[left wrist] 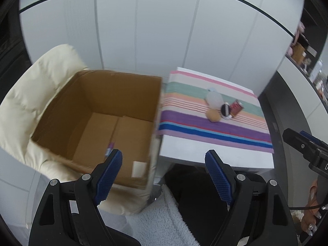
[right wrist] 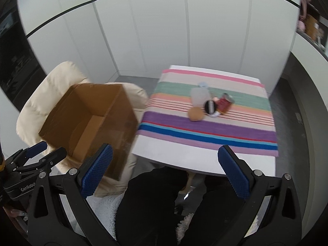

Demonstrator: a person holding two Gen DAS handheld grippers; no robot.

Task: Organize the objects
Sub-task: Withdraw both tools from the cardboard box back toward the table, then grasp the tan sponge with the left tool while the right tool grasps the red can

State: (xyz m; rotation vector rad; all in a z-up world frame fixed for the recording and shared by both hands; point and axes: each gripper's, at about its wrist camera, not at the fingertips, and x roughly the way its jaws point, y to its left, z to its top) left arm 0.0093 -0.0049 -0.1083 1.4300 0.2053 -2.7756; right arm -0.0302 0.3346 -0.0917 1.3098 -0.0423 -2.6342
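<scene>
A red can (right wrist: 225,102), a tan ball (right wrist: 196,113), a black disc (right wrist: 210,106) and what may be a clear bottle (right wrist: 198,96) cluster on the striped cloth (right wrist: 205,131) covering the counter (right wrist: 184,162), beside an open cardboard box (right wrist: 90,121). Both the left gripper (left wrist: 163,164) and right gripper (right wrist: 165,164) hover with fingers spread, holding nothing. Reaching into so tight a cluster risks rolling the ball away.

We see the right gripper (right wrist: 165,164) with jaws wide apart and empty above the near edge of the white table (right wrist: 205,165), while a small group of objects (right wrist: 209,104) lies on the striped cloth (right wrist: 235,131).
</scene>
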